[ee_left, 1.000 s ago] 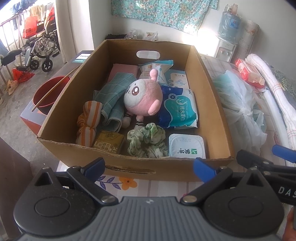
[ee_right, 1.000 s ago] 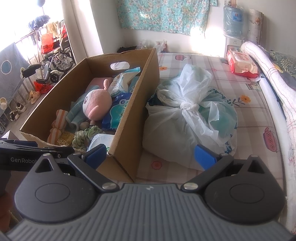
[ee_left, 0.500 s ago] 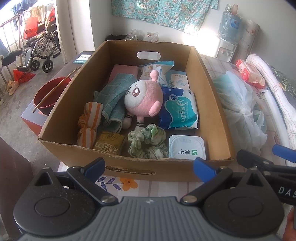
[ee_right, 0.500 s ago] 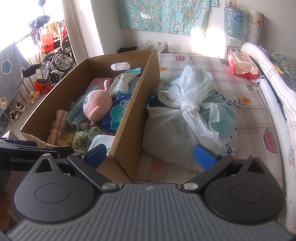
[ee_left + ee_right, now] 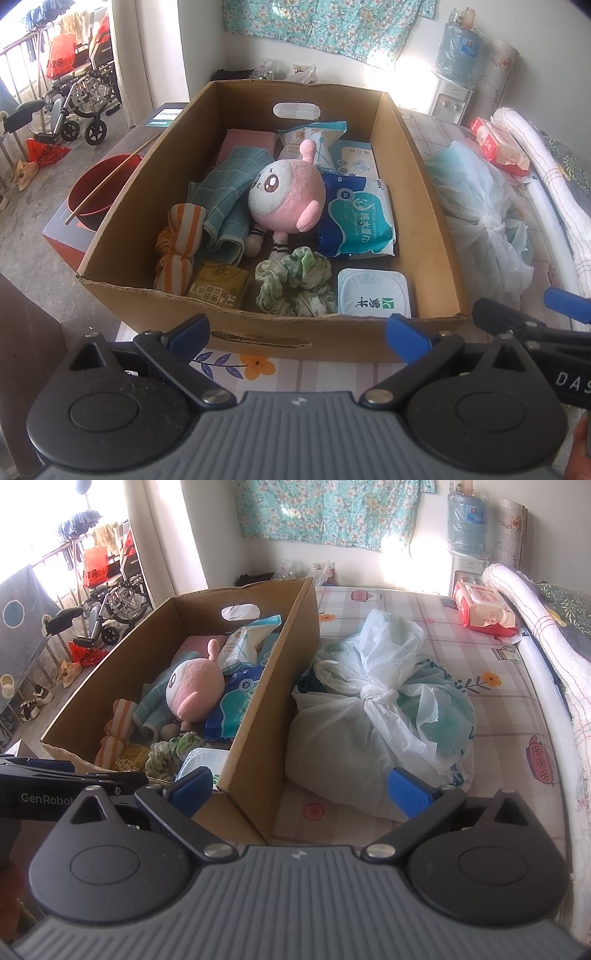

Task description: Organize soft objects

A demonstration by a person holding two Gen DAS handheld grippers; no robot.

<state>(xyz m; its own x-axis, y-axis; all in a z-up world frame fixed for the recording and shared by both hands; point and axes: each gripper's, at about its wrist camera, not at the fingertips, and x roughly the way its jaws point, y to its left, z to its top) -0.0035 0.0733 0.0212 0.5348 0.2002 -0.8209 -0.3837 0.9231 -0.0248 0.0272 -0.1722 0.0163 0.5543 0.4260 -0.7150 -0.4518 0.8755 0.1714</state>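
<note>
A cardboard box [image 5: 343, 338] [image 5: 291, 686] stands on the bed. In it lie a pink plush toy [image 5: 288, 199] [image 5: 194, 686], a teal cloth [image 5: 225, 195], an orange-striped cloth [image 5: 179, 247], a green scrunchie [image 5: 293, 286], a blue wet-wipe pack [image 5: 358, 221], a white tub [image 5: 373, 293] and a yellow packet [image 5: 218, 286]. My left gripper [image 5: 299, 334] is open and empty before the box's near wall. My right gripper [image 5: 299, 788] is open and empty near the box's near right corner, beside a tied plastic bag [image 5: 380, 716] [image 5: 476, 210].
A red wipes pack [image 5: 484, 609] lies at the far right of the patterned mattress [image 5: 498, 716]. A rolled white blanket [image 5: 546, 642] runs along the right edge. Left of the box, a red bowl with chopsticks [image 5: 99, 188] sits on a carton; a wheelchair [image 5: 81, 107] stands beyond.
Both grippers have shifted only slightly; the box and its contents lie as before.
</note>
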